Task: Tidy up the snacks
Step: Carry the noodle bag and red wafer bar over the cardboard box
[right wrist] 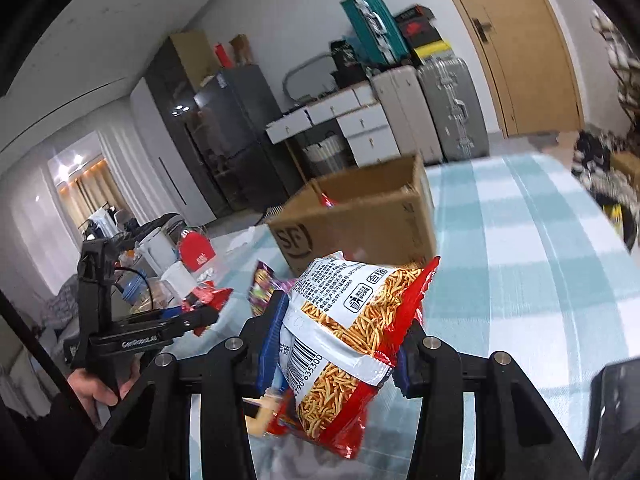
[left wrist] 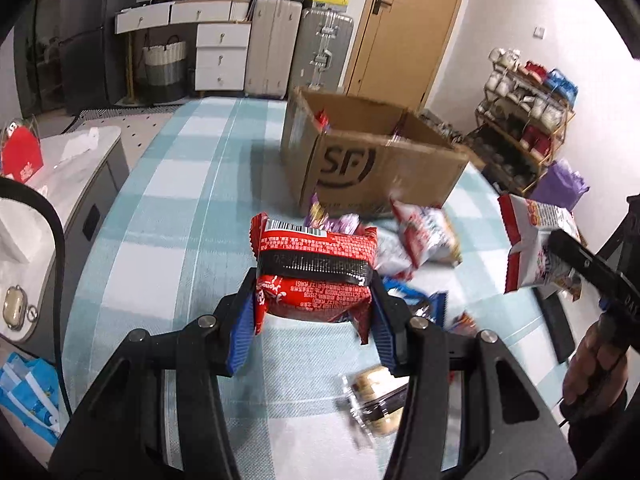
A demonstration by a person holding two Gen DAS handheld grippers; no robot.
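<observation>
My left gripper (left wrist: pixel 314 300) is shut on a red snack packet (left wrist: pixel 316 264) with a black band and holds it above the checked tablecloth (left wrist: pixel 168 208). My right gripper (right wrist: pixel 340 344) is shut on a red and white noodle snack bag (right wrist: pixel 352 332); that bag also shows at the right of the left wrist view (left wrist: pixel 536 240). An open cardboard box (left wrist: pixel 372 160) marked SF stands ahead on the table, also in the right wrist view (right wrist: pixel 360 220), with a red packet inside. Several loose snack packets (left wrist: pixel 424 236) lie in front of the box.
A clear-wrapped pastry (left wrist: pixel 376 396) and a blue packet (left wrist: pixel 416 300) lie under my left gripper. A side cabinet (left wrist: pixel 80 168) with a red box stands left of the table. Suitcases (left wrist: pixel 296 52), drawers and a wooden door are behind. A shoe rack (left wrist: pixel 524 128) stands at the right.
</observation>
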